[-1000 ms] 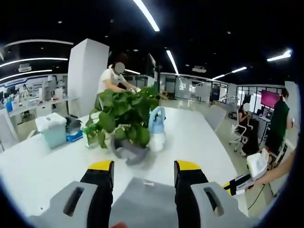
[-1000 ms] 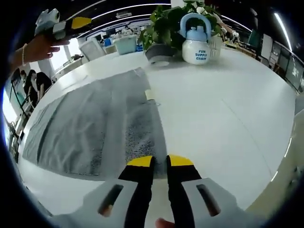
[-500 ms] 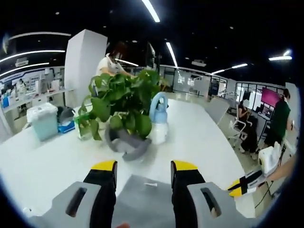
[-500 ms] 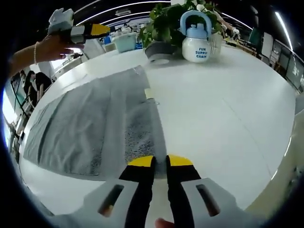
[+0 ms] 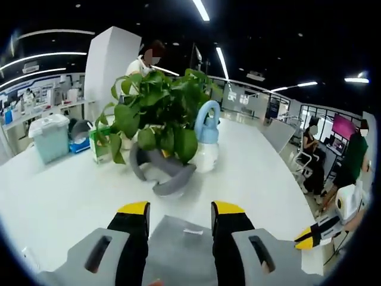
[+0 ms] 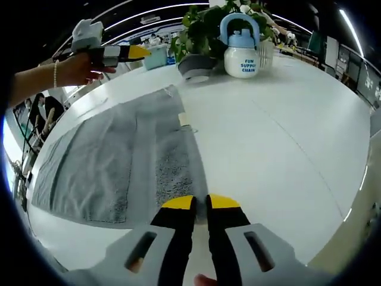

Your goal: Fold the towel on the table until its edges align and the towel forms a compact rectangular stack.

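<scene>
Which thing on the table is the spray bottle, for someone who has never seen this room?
Start at the big white table and look to its far end, beyond the grey towel, where a leafy potted plant stands. The spray bottle sits right beside the plant. It alone has a white body with blue lettering, a pale blue top and a looping blue handle.

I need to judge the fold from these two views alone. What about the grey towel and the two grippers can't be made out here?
- Grey towel, right gripper view: its near corner is hidden behind the right gripper, so a grip can't be confirmed.
- Left gripper view: the towel is cut off by the bottom edge.
- Left gripper, right gripper view: seen side-on and small; jaw gap unreadable.
- White label on the towel's edge: too small to read.
</scene>
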The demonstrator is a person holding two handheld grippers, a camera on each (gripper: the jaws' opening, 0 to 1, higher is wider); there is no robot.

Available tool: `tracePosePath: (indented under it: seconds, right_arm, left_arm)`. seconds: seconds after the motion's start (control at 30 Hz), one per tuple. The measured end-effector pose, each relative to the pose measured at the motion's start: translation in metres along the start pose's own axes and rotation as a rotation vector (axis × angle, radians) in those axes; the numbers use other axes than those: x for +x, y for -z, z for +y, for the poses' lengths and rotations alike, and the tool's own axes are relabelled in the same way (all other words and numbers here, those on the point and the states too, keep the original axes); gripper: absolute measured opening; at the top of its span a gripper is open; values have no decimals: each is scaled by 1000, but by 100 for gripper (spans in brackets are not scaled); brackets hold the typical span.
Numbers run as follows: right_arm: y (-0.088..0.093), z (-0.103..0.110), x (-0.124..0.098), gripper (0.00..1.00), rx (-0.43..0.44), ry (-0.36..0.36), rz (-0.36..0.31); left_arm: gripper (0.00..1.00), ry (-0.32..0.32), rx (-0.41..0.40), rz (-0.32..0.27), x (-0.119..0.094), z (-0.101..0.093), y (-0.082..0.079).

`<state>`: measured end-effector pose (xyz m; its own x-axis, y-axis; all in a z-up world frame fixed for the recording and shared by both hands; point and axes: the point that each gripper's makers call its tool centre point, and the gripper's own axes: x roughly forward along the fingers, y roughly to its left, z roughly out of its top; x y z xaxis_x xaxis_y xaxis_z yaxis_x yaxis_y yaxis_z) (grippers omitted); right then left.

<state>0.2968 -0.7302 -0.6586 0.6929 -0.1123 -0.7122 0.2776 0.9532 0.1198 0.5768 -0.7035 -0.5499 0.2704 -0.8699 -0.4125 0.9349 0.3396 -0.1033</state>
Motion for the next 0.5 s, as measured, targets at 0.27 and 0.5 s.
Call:
tracePosePath:
  seconds: [0.27,0.5]
  right_arm:
    - [-2,0,0,5,-7,-3,7]
    - [-2,-1,0,4,-17,-10,8]
  left_arm:
    - [41,-27,-26,18,22,9,14]
    - [37,-36,-5,76,41,14,40]
